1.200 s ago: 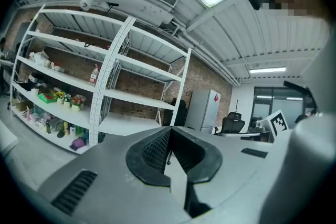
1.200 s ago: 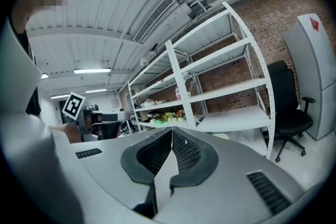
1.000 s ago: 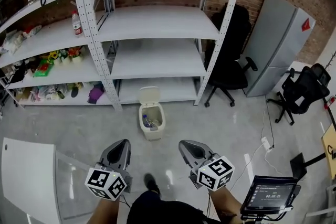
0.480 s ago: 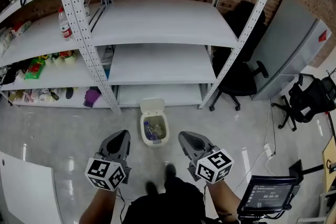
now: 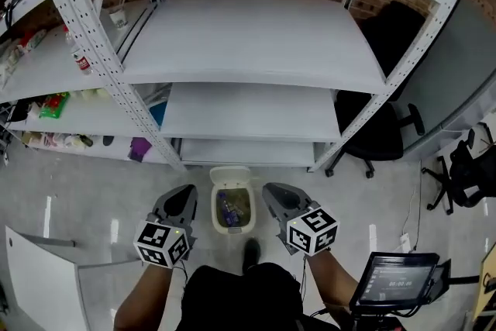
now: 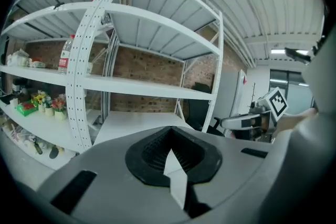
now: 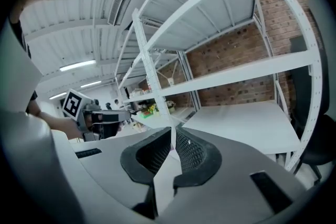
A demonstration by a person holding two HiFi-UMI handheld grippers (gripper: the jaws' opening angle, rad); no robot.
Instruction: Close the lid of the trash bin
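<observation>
The trash bin (image 5: pixel 232 229) is seen only in the head view. It stands on the floor (image 5: pixel 93 198) just in front of the white shelving unit (image 5: pixel 248 43), between the two hand-held grippers. Its lid (image 5: pixel 231 175) is raised and tipped back towards the lowest shelf. Mixed rubbish (image 5: pixel 232 207) is visible inside the bin, some of it bluish, but the pieces cannot be told apart. The left hand-held gripper (image 5: pixel 186 191) is held just left of the bin and the right hand-held gripper (image 5: pixel 269 190) just right of it, both apart from it. In the left gripper view and the right gripper view, the shelves and a brick wall (image 6: pixel 147 65) are faced instead. In each of these views the jaws are seen pressed together with nothing held between them.
</observation>
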